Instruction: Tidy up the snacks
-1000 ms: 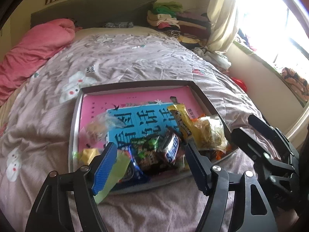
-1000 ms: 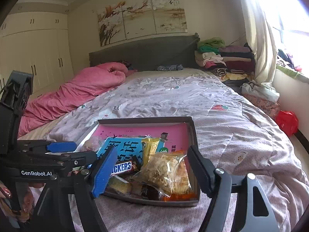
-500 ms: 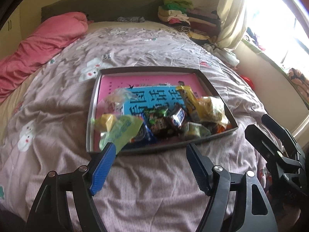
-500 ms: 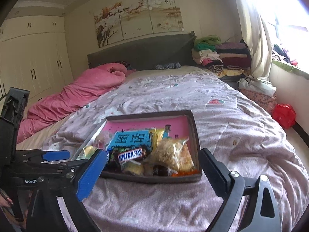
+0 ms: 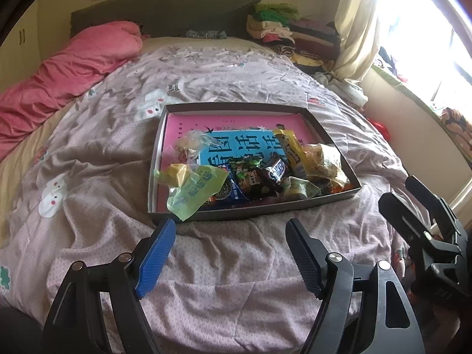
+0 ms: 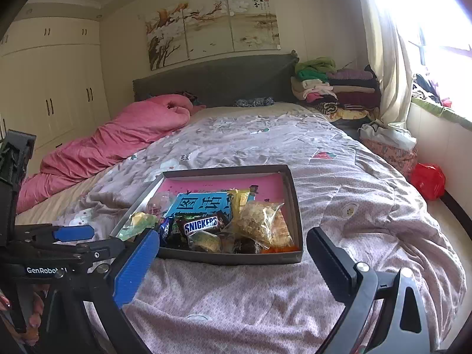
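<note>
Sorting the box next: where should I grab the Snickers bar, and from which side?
Grip the Snickers bar across its narrow width at mid-length, coming from above. It lies flat on top of the pile in the box, long sides exposed, with packets crowding its ends.

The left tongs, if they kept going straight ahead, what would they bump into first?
Probably the bedspread just short of the tray, since the open left tongs point downward. If they cleared it, the tray's near wall comes next. Depth is hard to judge here.
</note>
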`<action>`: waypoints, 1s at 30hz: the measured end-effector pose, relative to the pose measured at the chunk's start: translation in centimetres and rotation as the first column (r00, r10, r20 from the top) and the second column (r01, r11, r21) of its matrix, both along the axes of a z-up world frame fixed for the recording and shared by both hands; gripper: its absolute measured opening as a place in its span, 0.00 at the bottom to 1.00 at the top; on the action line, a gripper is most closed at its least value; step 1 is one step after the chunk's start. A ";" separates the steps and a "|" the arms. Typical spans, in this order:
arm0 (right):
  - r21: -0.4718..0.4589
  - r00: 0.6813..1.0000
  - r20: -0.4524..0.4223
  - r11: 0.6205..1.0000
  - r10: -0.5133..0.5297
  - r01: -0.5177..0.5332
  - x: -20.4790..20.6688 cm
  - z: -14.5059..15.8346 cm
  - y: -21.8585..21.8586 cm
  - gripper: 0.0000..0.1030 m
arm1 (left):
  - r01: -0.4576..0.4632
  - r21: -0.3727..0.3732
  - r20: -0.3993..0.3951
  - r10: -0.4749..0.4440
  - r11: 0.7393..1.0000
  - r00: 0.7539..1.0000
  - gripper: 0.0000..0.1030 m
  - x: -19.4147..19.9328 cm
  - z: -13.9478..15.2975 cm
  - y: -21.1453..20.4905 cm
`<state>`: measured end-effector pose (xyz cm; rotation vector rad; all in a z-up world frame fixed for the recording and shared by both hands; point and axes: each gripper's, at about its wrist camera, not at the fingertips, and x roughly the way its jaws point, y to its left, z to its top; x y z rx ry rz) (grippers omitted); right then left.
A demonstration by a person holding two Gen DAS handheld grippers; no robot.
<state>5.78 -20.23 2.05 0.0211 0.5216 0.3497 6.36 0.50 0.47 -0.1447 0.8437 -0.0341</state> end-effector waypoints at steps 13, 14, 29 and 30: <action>-0.023 0.999 -0.039 1.000 0.002 -0.003 -1.3 -0.3 0.5 0.98 | 0.004 0.032 -0.005 -0.004 0.999 1.000 0.77 -1.8 0.3 -0.5; -0.022 0.999 -0.050 1.000 -0.003 0.002 -1.3 -0.4 0.5 0.98 | 0.005 0.030 -0.008 -0.005 1.000 1.000 0.77 -2.0 0.3 -0.5; -0.036 0.991 -0.135 0.999 -0.022 0.018 -2.7 -1.5 0.6 0.98 | 0.013 0.015 -0.036 -0.013 1.000 0.999 0.77 -3.4 -0.2 -0.7; -0.041 0.991 -0.136 0.999 -0.017 0.012 -2.8 -1.5 0.8 0.98 | 0.012 0.013 -0.037 -0.011 1.000 0.999 0.77 -3.4 -0.3 -0.7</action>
